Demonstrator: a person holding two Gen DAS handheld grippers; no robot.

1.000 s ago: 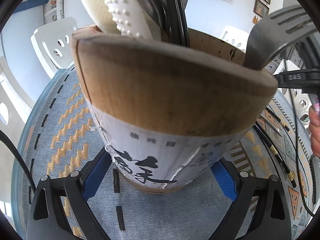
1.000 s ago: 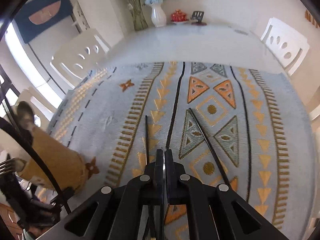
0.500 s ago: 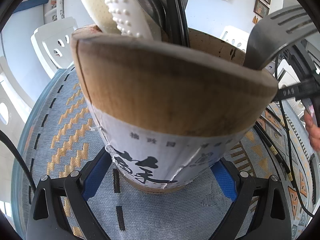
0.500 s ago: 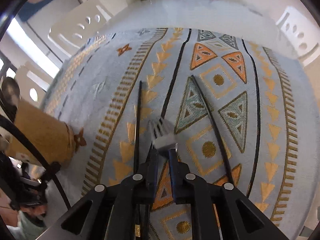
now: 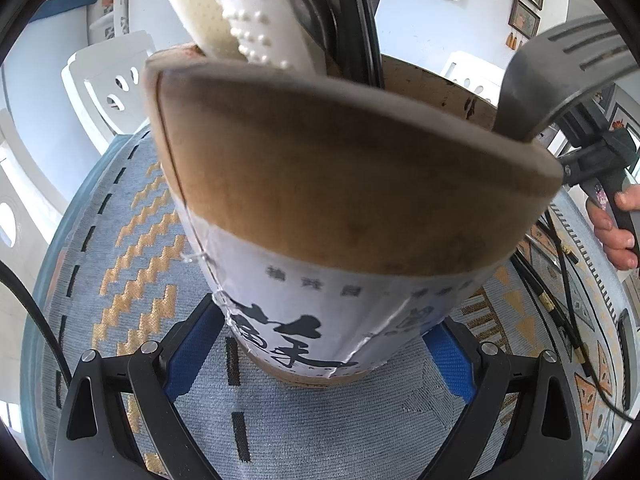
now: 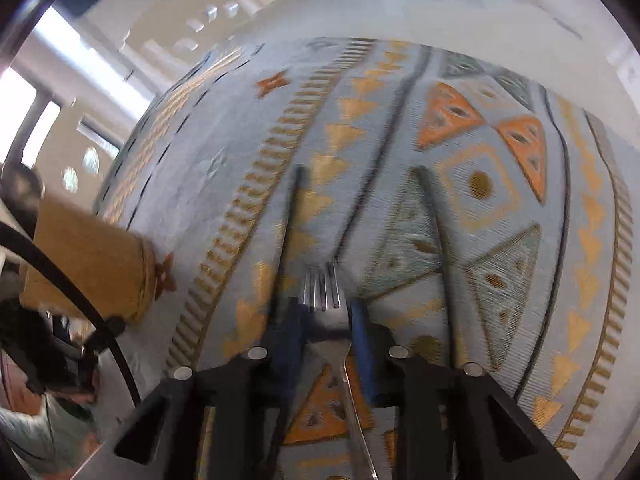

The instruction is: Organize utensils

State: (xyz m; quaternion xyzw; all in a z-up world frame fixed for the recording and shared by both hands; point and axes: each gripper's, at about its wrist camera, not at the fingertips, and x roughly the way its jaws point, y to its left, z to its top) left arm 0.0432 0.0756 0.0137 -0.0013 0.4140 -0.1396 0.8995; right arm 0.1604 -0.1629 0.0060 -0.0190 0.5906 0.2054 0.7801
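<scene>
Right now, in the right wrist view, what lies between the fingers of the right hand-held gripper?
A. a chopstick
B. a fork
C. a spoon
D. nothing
B: a metal fork lies on the patterned cloth between the blue pads of the right hand-held gripper, tines pointing away from the camera.

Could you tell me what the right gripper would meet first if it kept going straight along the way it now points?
Most likely the fork lying between the right gripper's open fingers, which have just been opening; below it lies the patterned tablecloth. Depth is blurred.

surface: patterned tablecloth [image 6: 472, 92] | on it: utensil holder [image 5: 340, 208] (upright), fork [image 6: 326, 300], two black chopsticks [image 6: 436, 236]
</scene>
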